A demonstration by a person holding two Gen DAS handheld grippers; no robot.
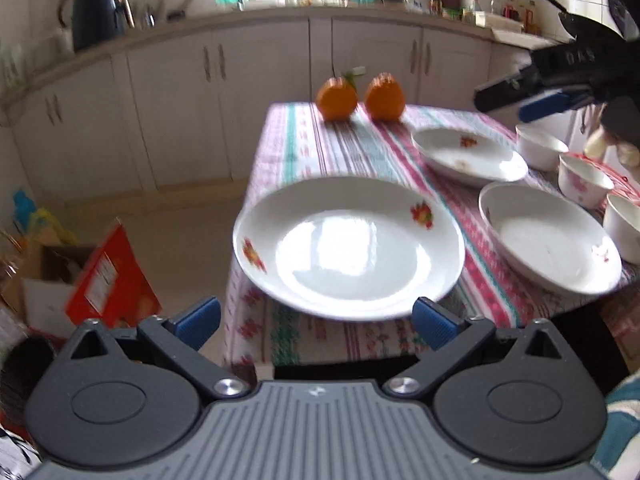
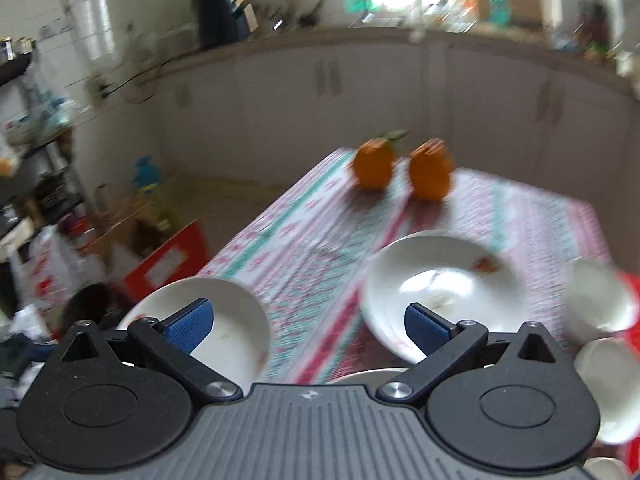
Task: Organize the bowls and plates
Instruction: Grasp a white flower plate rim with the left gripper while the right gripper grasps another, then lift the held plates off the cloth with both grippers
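Note:
A white plate with red flower prints lies at the table's near left corner and juts over the edge. My left gripper is open, and its blue pads flank the plate's near rim without touching it. Two more white plates lie further right, with three small white bowls beside them. My right gripper is open and empty above the table, with a plate behind its left finger and another plate behind its right. It also shows at the top right as the right gripper.
Two oranges sit at the far end of the striped tablecloth. Open cardboard boxes, one red, stand on the floor left of the table. Cabinets and a cluttered counter run along the back wall. Bowls crowd the table's right side.

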